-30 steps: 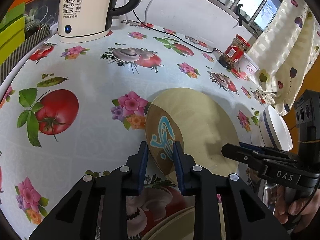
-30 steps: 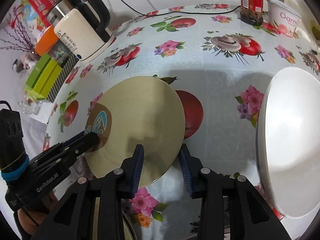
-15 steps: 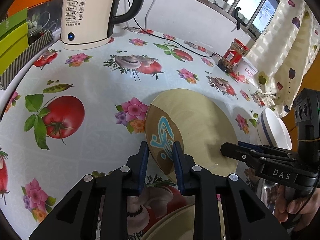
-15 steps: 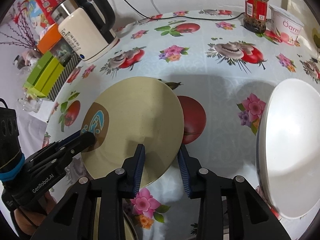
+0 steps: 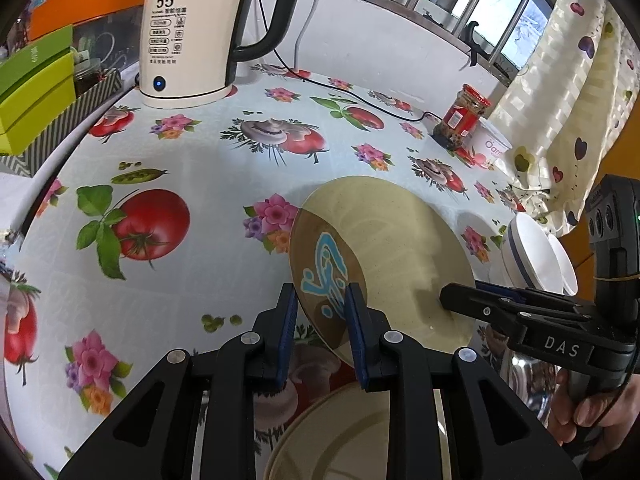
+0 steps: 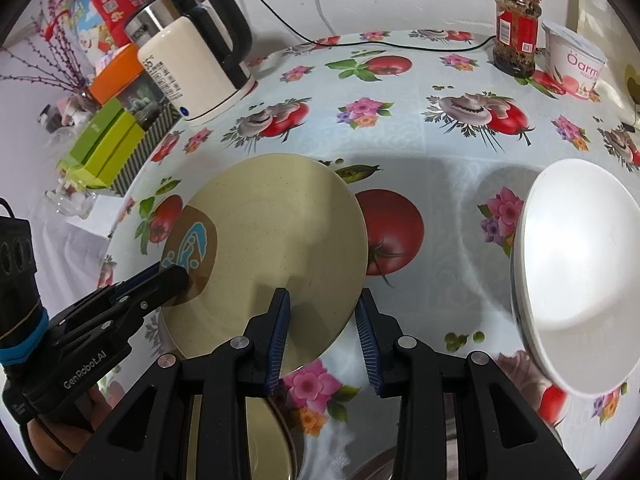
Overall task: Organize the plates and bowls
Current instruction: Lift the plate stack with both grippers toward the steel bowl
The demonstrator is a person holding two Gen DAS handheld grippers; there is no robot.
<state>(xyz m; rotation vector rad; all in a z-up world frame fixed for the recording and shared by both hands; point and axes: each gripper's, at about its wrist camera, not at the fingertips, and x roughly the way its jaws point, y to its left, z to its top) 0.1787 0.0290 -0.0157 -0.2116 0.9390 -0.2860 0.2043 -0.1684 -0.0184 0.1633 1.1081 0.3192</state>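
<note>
A: Left gripper [image 5: 320, 308] state?
B: Clenched on the tan plate [image 5: 392, 256], jaws narrow, pinching the rim at the brown patch with the blue mark. Lower centre of the left wrist view.
A: Right gripper [image 6: 322, 312]?
B: Also gripping the same plate [image 6: 280, 240], on the opposite edge, jaws a bit wider. The rim sits between the blue pads, lower centre of the right wrist view.
A: Plate flat on the table?
B: No, tilted, held between both tools above the flowered tablecloth [image 5: 192, 168].
A: Where in frame?
B: Centre-right in the left view, centre-left in the right view.
A: Other dishes?
B: White bowl [image 6: 580, 312] at the right edge of the right view; in the left view it shows stacked at the right edge [image 5: 536, 256]. Another tan plate [image 5: 340, 436] at the bottom edge, under the gripper.
A: Background?
B: Kettle [image 5: 192, 40] upper left, jar [image 5: 460, 116] and yogurt tub [image 5: 490, 144] upper right.
A: Hands?
B: A hand [image 5: 596, 408] on the right tool's handle, lower right of the left view.
</note>
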